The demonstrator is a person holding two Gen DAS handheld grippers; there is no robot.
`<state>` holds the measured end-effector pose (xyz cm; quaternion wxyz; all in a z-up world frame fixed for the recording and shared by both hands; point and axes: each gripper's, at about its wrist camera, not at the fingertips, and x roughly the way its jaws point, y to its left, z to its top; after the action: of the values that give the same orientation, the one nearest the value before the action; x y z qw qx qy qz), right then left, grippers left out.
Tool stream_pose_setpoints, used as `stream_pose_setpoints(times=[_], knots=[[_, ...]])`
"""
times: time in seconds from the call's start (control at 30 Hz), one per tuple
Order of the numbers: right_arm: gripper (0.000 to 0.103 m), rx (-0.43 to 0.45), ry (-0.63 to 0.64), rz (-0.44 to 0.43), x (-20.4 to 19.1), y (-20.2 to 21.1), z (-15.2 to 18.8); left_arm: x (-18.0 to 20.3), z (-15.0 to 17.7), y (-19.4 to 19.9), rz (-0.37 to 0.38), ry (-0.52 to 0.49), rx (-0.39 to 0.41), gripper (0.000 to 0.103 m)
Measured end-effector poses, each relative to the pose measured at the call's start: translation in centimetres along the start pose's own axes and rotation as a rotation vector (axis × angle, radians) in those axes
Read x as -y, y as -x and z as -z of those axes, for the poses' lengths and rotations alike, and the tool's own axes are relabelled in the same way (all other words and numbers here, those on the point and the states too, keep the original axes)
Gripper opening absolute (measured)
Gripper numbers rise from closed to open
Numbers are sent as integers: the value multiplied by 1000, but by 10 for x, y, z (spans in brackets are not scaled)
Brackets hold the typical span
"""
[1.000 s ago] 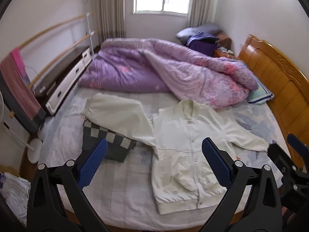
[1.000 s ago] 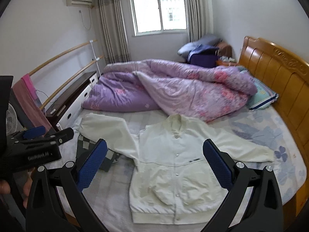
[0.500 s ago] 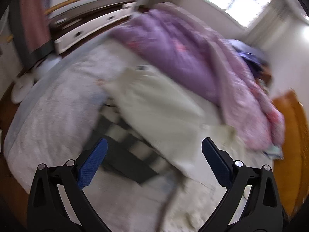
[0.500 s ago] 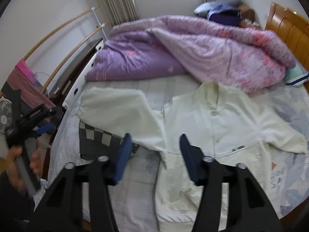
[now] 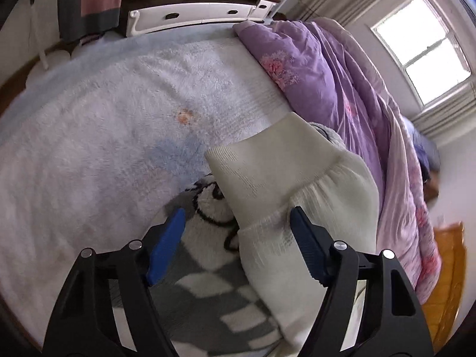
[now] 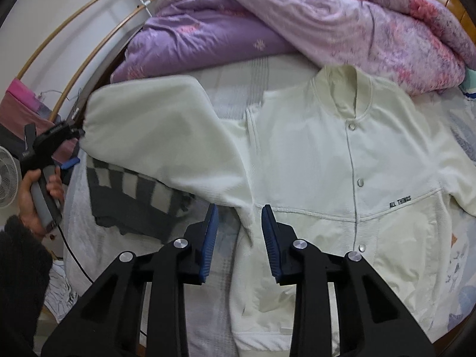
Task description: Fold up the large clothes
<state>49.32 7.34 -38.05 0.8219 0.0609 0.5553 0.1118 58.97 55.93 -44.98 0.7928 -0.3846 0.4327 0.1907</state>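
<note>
At 9 o'clock of the cream jacket (image 6: pixel 351 160), its sleeve cuff (image 5: pixel 267 166) is straddled by open left tongs (image 5: pixel 235 238); the armpit seam is straddled by open right tongs (image 6: pixel 239 235).

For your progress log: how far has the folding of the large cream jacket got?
Done: the cream snap-button jacket lies flat, front up, on the bed. In hand: the left gripper straddles the ribbed cuff, open; the right gripper brackets the underarm, open. Left: every fold.
</note>
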Motion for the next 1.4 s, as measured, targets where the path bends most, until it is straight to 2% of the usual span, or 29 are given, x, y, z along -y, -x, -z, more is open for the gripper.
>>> stream_pose_setpoints(times=[0.07,0.13,0.17,0.2,0.23,0.3,0.4,0.53,0.57,0.6,0.7,0.8,0.87,0.93,1.0,1.1,1.27,1.33,1.4], knots=[[29,-10,-3,-7,6,-12,-1,0,-1,-5,13,15,16,72],[29,-14,-8,-12,11,-21,-1,1,-1,-7,64,8,37,57],[29,-20,-15,-17,16,-28,-1,1,-2,-7,96,2,44,45],[29,-46,-37,-26,25,-45,-3,2,-3,-5,108,1,52,36],[29,-46,-37,-26,25,-45,-3,3,-4,-4,123,-2,56,32],[29,-61,-43,-36,35,-64,-5,8,-5,5,136,-25,92,14],[29,-80,-31,-50,38,-87,-8,18,-6,24,180,-38,144,11],[29,-109,-30,-81,43,-126,-16,38,6,60,176,-106,211,11],[26,-116,-28,-86,43,-136,-18,44,11,72,185,-123,229,11],[17,-121,-22,-95,43,-144,-18,53,20,88,191,-153,258,11],[2,-183,-6,-154,39,-180,-17,85,49,136,211,-259,338,11],[1,-287,16,-187,30,-215,-8,122,85,168,235,-342,374,11],[1,-304,15,-188,33,-226,-5,153,112,176,248,-394,364,11],[1,-295,-22,-245,43,-220,-6,183,136,179,259,-443,365,11],[1,-246,-52,-314,60,-194,-9,213,163,177,258,-502,372,11],[1,-167,-79,-346,98,-153,-9,259,204,159,272,-560,334,11],[1,1,-182,-284,216,-68,0,332,287,109,233,-644,283,11],[1,62,-228,-233,267,-32,7,361,332,81,213,-694,268,11],[2,115,-281,-179,319,5,18,385,372,45,192,-734,209,11]])
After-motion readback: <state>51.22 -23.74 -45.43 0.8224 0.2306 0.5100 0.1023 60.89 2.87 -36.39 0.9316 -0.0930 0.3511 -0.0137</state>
